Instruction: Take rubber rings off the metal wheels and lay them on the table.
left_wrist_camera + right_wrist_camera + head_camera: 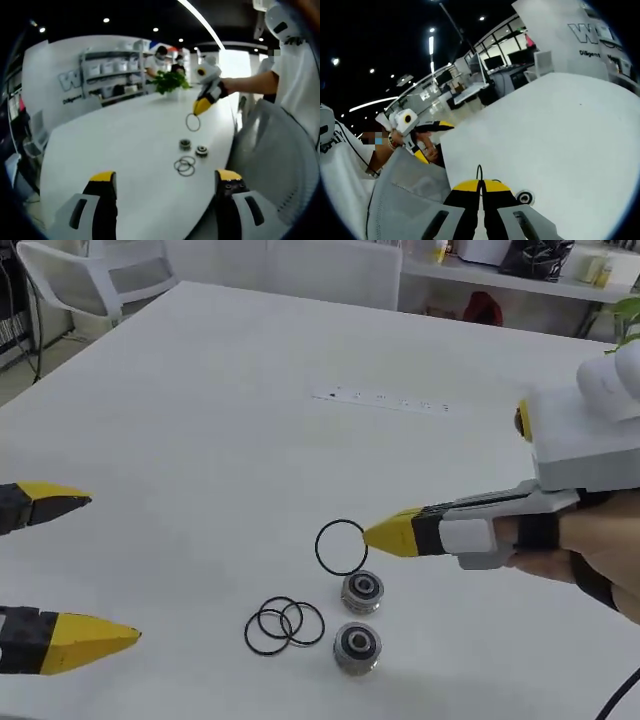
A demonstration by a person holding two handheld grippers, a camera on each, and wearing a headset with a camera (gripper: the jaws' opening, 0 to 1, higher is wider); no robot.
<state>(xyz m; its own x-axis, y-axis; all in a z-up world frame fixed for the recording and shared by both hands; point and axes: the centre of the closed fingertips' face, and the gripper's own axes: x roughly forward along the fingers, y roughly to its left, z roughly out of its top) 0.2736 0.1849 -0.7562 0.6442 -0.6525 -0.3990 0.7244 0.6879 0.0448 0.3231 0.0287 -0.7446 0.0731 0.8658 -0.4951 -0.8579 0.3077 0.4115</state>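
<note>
Your left gripper [115, 570] is wide open, empty; right gripper [372, 534] is pinching a ring [317, 546] near two wheels [362, 590], loose rings [246, 630] beside them.

Yellow-tipped, white-bodied right gripper [375, 533]; black strap [537, 532], perhaps glove.

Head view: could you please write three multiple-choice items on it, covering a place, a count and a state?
1. Where do the loose rings lie? A: on the table beside the metal wheels. B: on a chair. C: on a shelf.
2. How many metal wheels? A: one. B: two. C: four.
3. The jaws of the right gripper are: A: wide open. B: shut on a ring. C: shut on a wheel.
Key: A, they lie flat by the wheels; B, two stand there; B, the ring hangs from the shut tips.
</note>
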